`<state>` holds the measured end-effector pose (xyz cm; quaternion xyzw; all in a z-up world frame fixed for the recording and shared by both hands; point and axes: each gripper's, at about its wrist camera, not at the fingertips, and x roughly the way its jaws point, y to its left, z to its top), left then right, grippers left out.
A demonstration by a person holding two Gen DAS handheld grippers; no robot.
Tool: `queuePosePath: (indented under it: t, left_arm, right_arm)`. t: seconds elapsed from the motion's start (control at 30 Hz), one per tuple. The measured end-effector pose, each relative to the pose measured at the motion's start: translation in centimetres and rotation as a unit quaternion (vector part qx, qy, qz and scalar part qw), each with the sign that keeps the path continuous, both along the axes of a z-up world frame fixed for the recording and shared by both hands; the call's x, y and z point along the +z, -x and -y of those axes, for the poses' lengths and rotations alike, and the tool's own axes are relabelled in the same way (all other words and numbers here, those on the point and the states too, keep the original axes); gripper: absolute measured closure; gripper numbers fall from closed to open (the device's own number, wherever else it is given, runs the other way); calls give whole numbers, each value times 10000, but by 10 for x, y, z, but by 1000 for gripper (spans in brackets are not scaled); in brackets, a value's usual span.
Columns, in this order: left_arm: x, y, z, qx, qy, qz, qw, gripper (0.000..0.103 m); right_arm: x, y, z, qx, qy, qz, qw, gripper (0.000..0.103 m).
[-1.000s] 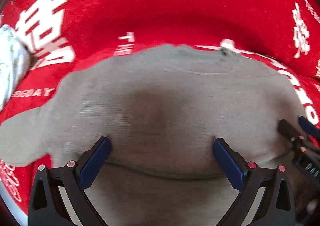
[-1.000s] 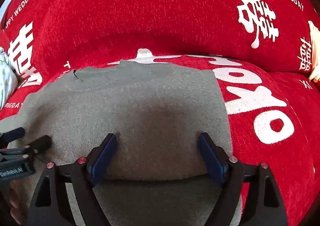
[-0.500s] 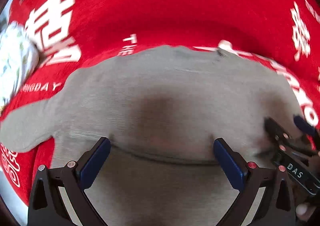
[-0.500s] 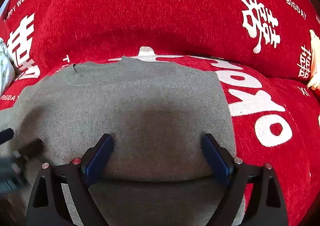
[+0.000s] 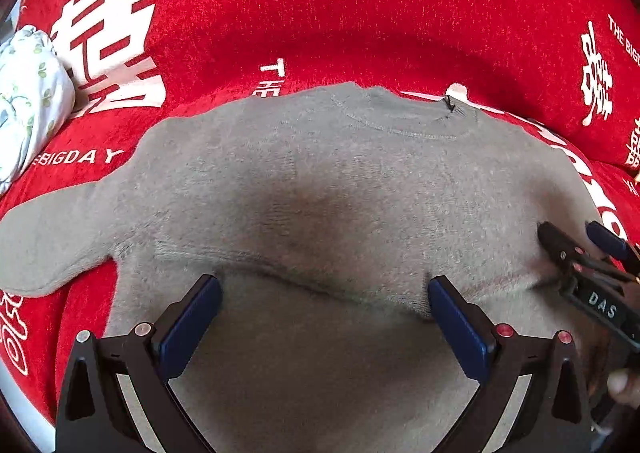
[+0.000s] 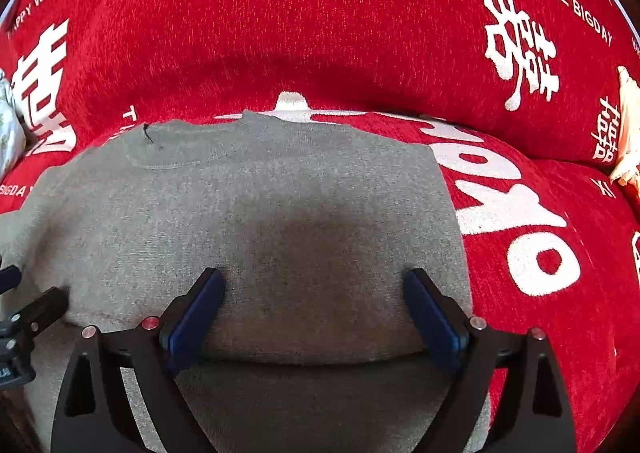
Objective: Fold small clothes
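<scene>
At the far left a white floral cloth bundle [image 5: 28, 93] waits on the red plush sofa cover with white lettering [image 5: 320, 5]. The small grey knitted sweater [image 5: 340, 189] lies flat on the seat, neck away from me, one sleeve spread to the left — probably laid out for folding. The left gripper [image 5: 324, 301] hovers above the lower fold line, jaws wide apart; the right gripper [image 6: 314, 299] beside it also stands apart, holding nothing.

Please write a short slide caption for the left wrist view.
Open left gripper over a grey sweater spread on a red printed cover, right gripper alongside.
</scene>
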<state>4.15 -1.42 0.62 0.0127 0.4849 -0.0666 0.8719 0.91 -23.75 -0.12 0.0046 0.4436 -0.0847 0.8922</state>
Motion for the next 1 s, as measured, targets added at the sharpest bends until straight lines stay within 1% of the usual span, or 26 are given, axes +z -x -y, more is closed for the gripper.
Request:
queuePosePath:
  t: [0.1, 0.2, 0.33, 0.37, 0.4, 0.43, 0.47, 0.5, 0.53, 0.6, 0.63, 0.67, 0.73, 0.77, 0.8, 0.9, 1.0]
  left_arm:
    - [3, 5, -6, 38, -2, 2, 10000, 0]
    - [1, 8, -20, 323, -335, 46, 9989, 0]
    - [1, 13, -63, 600, -5, -17, 9982, 0]
    - [4, 17, -73, 560, 156, 11, 9983, 0]
    - [7, 20, -79, 562, 201, 60, 9982, 0]
    - [12, 24, -90, 785, -8, 171, 9968, 0]
    - [15, 26, -98, 906, -75, 228, 9956, 0]
    - [18, 28, -110, 990, 3, 262, 9947, 0]
    - [20, 30, -126, 1105, 165, 258, 9934, 0]
    - [22, 30, -157, 1460, 332, 237, 9884, 0]
    - [22, 31, -180, 1730, 375, 257, 9839, 0]
    - [22, 30, -194, 1910, 394, 260, 9804, 0]
    - [19, 28, -233, 2416, 418, 204, 9693, 0]
    - [17, 28, -254, 2705, 397, 176, 9617, 0]
    - [16, 29, -270, 2903, 376, 170, 9561, 0]
    - [8, 31, -328, 3591, 373, 145, 9324, 0]
    - [-1, 36, -383, 4240, 550, 112, 9039, 0]
  right_arm:
    - [0, 0, 0, 5, 4, 6, 10000, 10]
    - [0, 0, 1, 1, 17, 2, 10000, 10]
    - [0, 0, 1, 4, 35, -4, 10000, 9]
    - [0, 0, 1, 4, 36, -7, 10000, 9]
    - [0, 0, 1, 4, 38, -6, 10000, 9]
    - [0, 0, 1, 4, 46, -7, 10000, 9]
    - [0, 0, 1, 4, 55, -12, 10000, 9]
    - [0, 0, 1, 6, 61, -16, 10000, 9]
    - [0, 0, 1, 4, 73, -18, 10000, 9]
    - [0, 0, 1, 5, 95, -17, 10000, 9]
    - [0, 0, 1, 5, 97, -17, 10000, 9]
    - [0, 0, 1, 5, 101, -18, 9999, 9]
    - [0, 0, 1, 6, 120, -17, 9999, 9]
    - [1, 0, 0, 1, 137, -18, 9999, 9]
    - [1, 0, 0, -3, 154, -20, 9999, 8]
    - [1, -1, 0, -5, 178, -23, 9998, 8]
    - [1, -1, 0, -14, 209, -26, 9998, 8]
